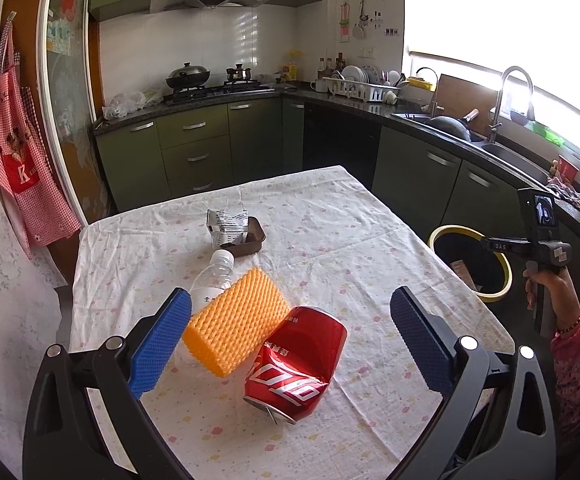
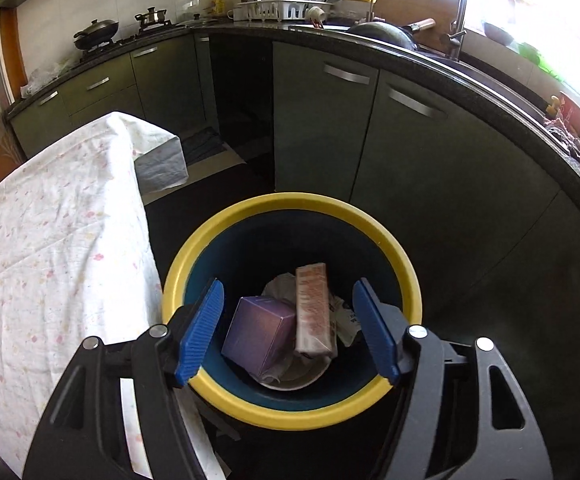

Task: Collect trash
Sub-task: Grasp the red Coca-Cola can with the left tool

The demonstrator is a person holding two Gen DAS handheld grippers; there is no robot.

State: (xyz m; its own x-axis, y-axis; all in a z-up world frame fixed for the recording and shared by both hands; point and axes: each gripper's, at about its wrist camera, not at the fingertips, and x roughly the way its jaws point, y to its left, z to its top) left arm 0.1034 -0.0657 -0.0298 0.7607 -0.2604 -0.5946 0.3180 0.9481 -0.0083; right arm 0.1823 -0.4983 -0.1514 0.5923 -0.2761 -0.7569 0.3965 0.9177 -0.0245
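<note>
My left gripper [image 1: 290,299] hangs open low over the table. A crushed red cola can [image 1: 298,360] and an orange foam net [image 1: 234,324] lie between its blue fingers, untouched. A clear plastic bottle [image 1: 214,276] lies behind the net, and farther back a torn silver wrapper [image 1: 226,224] sits in a small brown tray [image 1: 256,240]. My right gripper [image 2: 289,286] is open above the yellow-rimmed bin [image 2: 290,200], nothing pressed by its pads. Down inside the bin lie a purple box [image 2: 260,332], a long pink carton [image 2: 314,308] and crumpled paper [image 2: 346,316].
The floral tablecloth [image 1: 330,220] drapes over the table's edges. The bin [image 1: 504,280] stands on the floor off the table's right side, where a person's hand [image 1: 550,284] holds the other tool. Green cabinets [image 2: 430,152], a dark counter and a sink line the wall beyond.
</note>
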